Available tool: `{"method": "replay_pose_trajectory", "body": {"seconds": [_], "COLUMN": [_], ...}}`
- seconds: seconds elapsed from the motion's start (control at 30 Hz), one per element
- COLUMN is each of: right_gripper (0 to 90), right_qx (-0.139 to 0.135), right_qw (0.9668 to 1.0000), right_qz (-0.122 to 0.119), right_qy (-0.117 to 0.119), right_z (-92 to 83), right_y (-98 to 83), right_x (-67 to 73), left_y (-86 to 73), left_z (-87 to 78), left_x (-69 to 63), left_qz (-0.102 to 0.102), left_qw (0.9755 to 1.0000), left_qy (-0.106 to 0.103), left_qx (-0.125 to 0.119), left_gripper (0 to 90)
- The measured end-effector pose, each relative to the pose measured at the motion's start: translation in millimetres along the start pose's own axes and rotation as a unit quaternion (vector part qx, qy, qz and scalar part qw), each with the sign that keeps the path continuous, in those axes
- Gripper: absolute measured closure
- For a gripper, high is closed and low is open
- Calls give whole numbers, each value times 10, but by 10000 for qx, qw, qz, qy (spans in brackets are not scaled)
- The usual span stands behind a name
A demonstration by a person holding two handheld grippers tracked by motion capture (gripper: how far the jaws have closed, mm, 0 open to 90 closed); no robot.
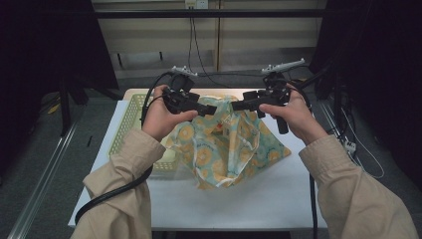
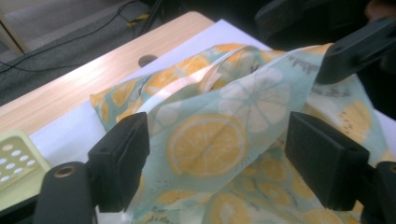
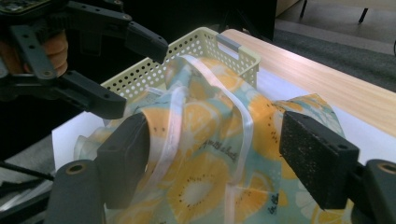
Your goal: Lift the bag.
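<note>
Both hand-held grippers, left and right, stand with jaws spread around the soft, light lemon-printed plastic bag on the white table. It will likely crumple and slip; pinch the top edge.

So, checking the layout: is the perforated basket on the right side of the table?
No, the pale green basket sits at the table's left, beside the lemon-print bag.
</note>
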State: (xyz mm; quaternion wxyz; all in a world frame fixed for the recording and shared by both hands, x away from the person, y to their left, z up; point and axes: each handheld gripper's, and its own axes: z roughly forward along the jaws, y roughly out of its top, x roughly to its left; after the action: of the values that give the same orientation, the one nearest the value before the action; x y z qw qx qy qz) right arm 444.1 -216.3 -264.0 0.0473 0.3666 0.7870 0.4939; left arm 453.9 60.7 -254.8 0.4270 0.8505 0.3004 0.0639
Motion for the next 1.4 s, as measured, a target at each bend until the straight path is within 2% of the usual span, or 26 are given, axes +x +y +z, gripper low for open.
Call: {"method": "replay_pose_trajectory", "body": {"seconds": [0.13, 0.33, 0.5, 0.57, 0.67, 0.93, 1.1, 1.17, 1.27, 1.4], "right_gripper": [220, 198, 184, 182, 159, 125, 121, 122, 121, 121], "right_qx": [7, 32, 111, 168, 213, 349, 394, 413, 461, 491], "right_qw": [10000, 9999, 9998, 9996, 9996, 9989, 9985, 9983, 9978, 9975], "right_qz": [-49, -119, -146, -184, -191, -295, -318, -323, -353, -396], "right_qy": [44, -13, -59, -90, 1, -120, -227, -244, -311, -332], "right_z": [-16, -48, -100, -123, -163, -273, -312, -328, -344, -351], "right_y": [31, 26, -31, -58, -102, -362, -548, -616, -697, -794], "right_x": [60, 115, 89, 73, 46, -109, -174, -187, -197, -185], "left_y": [-24, -77, -162, -197, -245, -424, -566, -624, -700, -805], "left_z": [-11, -36, -54, -68, -113, -253, -314, -329, -354, -395], "left_x": [13, 51, 89, 102, 114, 92, 101, 122, 135, 104], "left_qz": [-42, -28, 28, 43, 37, 164, 159, 92, 56, 153], "left_qw": [10000, 10000, 9999, 10000, 10000, 9998, 9998, 9998, 9999, 9998], "left_qy": [29, 67, 90, 34, -26, -66, -102, -151, -120, -95], "left_qx": [-42, -23, 36, 35, 9, 13, 37, 26, 12, -24], "left_gripper": [192, 150, 119, 111, 82, 62, 61, 60, 60, 65]}}
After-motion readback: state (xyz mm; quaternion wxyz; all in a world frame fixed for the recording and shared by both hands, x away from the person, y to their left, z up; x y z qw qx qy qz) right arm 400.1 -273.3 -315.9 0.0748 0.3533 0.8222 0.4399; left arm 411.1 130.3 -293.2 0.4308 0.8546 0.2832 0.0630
